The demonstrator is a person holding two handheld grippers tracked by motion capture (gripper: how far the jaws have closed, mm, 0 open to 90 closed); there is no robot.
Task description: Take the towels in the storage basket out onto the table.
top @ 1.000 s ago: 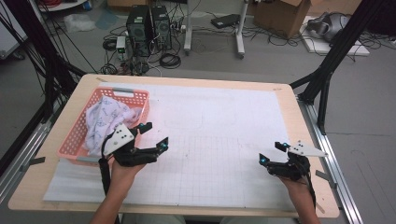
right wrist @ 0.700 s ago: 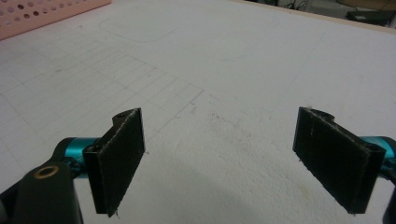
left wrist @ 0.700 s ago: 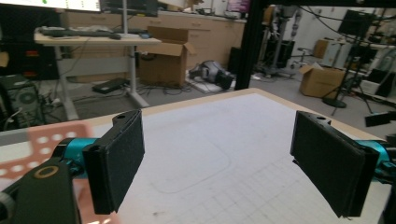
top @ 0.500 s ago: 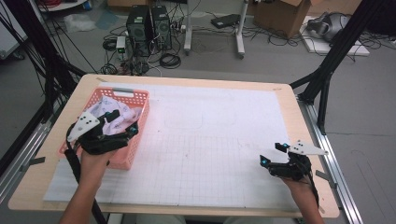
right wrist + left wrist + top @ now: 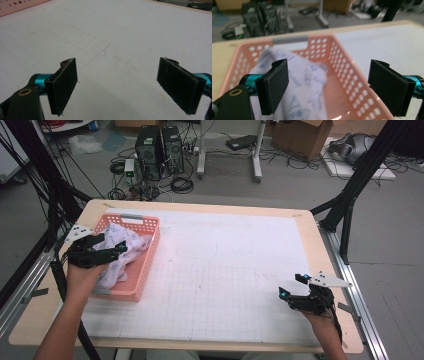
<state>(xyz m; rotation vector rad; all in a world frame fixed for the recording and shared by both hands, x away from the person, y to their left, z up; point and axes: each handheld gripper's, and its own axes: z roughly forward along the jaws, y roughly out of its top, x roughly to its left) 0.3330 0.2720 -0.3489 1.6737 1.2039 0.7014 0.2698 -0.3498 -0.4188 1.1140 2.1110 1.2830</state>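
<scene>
A pink plastic basket [image 5: 150,251] stands at the table's left side with a white, blue-patterned cloth [image 5: 122,252] bunched inside. My left gripper [image 5: 112,251] hovers over the basket's near left part, jaws wide apart and nothing between them. In the left gripper view the cloth [image 5: 308,82] lies below the gripper [image 5: 329,88], inside the basket [image 5: 359,92]. My right gripper [image 5: 290,292] rests low near the table's front right, open over the white gridded mat [image 5: 225,270]. The right gripper view shows that gripper [image 5: 117,86] with bare mat [image 5: 107,37] between its jaws.
The wooden table [image 5: 330,270] ends just right of my right hand, with a metal rail beyond it. Computer towers [image 5: 160,147], cables and boxes lie on the floor behind the table. A black frame leg [image 5: 350,195] stands at the right rear corner.
My left gripper has swung left from the mat beside the basket to above the basket and the cloth. The right gripper has stayed where it was.
</scene>
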